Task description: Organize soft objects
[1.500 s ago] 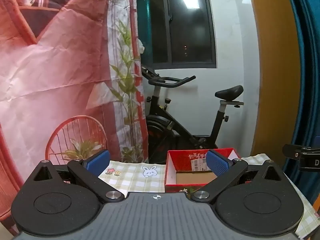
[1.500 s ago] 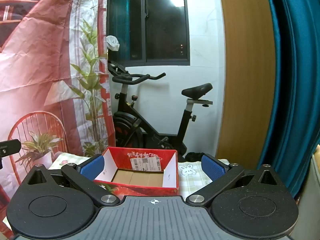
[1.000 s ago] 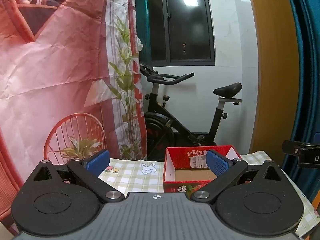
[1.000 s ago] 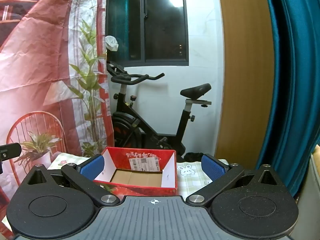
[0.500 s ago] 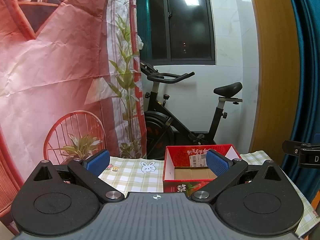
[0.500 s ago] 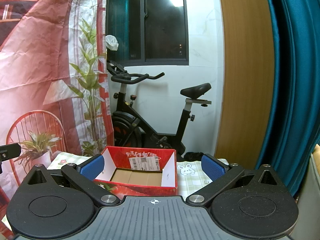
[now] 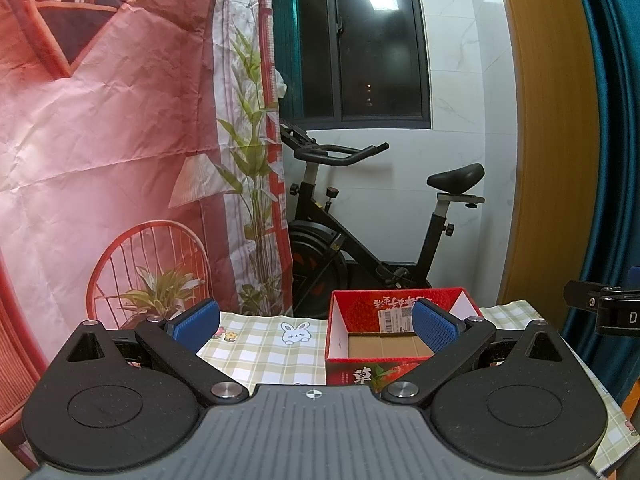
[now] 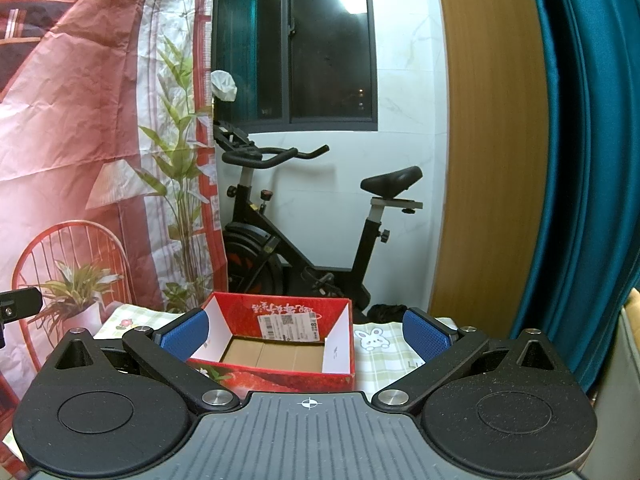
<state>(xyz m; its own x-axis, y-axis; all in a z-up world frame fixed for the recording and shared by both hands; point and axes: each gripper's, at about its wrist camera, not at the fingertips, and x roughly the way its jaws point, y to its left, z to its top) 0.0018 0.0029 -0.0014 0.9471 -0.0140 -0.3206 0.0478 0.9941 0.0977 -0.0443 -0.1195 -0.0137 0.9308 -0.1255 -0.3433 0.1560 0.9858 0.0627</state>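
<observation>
Both views barely shifted since earlier frames. Left gripper, right gripper: fingers wide, holding nothing. Red box ahead between right fingers, empty, on checked tabletop. No soft objects visible; task apparently unstarted.

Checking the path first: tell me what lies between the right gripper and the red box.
Nothing; the right wrist view shows the red box just ahead of the open right gripper, no soft object in between.
</observation>
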